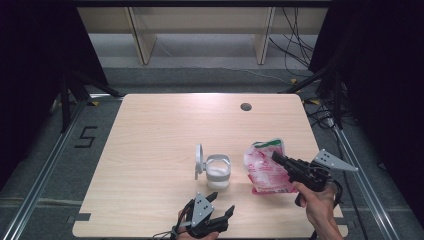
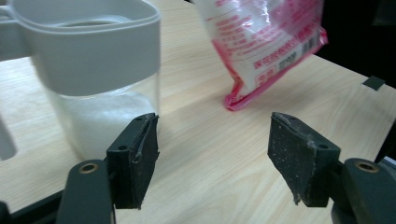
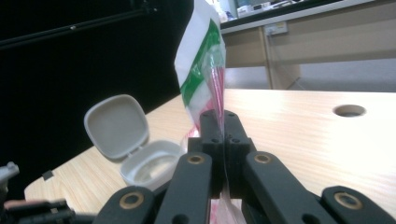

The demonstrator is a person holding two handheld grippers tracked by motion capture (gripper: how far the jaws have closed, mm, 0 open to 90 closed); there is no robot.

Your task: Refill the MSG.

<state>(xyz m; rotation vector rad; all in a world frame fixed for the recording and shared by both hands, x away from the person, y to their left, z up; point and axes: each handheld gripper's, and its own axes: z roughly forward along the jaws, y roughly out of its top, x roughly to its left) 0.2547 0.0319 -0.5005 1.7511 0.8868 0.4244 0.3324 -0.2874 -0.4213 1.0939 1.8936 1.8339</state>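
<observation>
A clear jar [image 1: 218,172] with white powder inside stands mid-table, its grey hinged lid [image 1: 199,161] flipped open to the left. To its right, my right gripper [image 1: 276,157] is shut on a red and white plastic bag [image 1: 265,167], which stands up on the table. In the right gripper view the jaws [image 3: 219,135] pinch the bag [image 3: 203,74] edge-on, with the open jar [image 3: 149,165] beyond to the left. My left gripper [image 1: 221,202] is open near the table's front edge, just below the jar. Its pads [image 2: 137,154] hold nothing, with the jar [image 2: 98,79] close at left and the bag [image 2: 261,42] farther off.
The wooden table [image 1: 150,135] has a round cable hole [image 1: 245,106] at the back right. Black frame posts and cables flank the table on both sides. Wooden shelving stands behind it.
</observation>
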